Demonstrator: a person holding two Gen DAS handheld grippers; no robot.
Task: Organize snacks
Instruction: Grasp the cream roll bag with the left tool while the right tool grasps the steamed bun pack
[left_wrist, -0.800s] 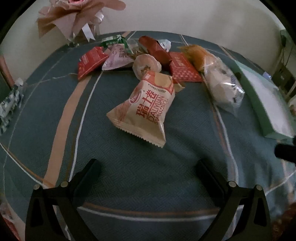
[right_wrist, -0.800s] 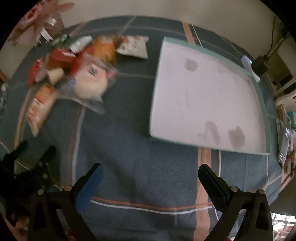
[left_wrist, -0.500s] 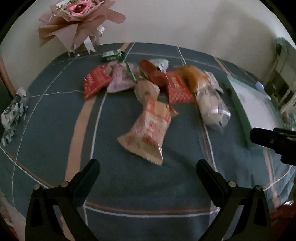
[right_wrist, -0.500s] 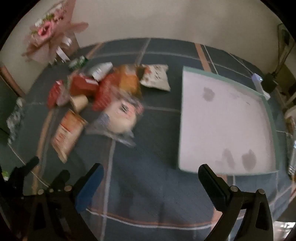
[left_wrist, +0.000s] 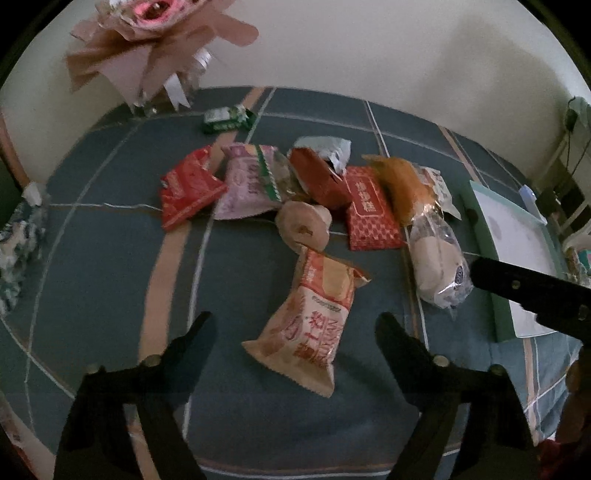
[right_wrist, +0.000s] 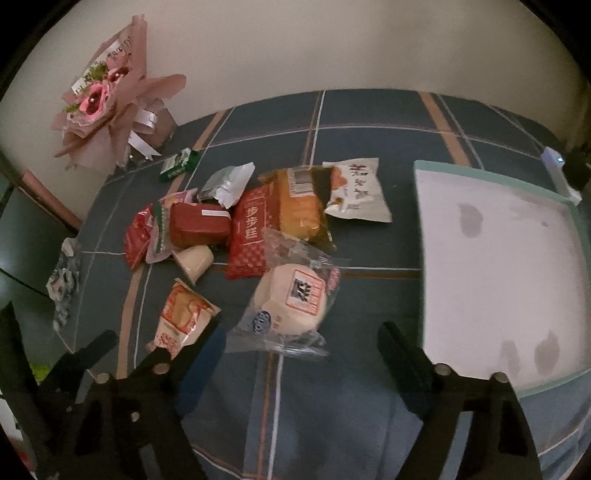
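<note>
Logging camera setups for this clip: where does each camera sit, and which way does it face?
Left wrist: sits on the left gripper, low, looking forward across the checked tablecloth at the swiss roll packet; its own two open fingers show, plus the right gripper's finger at right.
Right wrist: sits on the right gripper, looking forward at the wrapped bun and the tray; its open fingers show, with the left gripper at bottom left.
Shared: the snack pile, bouquet, tray.

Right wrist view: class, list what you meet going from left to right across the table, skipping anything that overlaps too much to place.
Bouquet → green packet → red patterned packet → white packet → tray.
</note>
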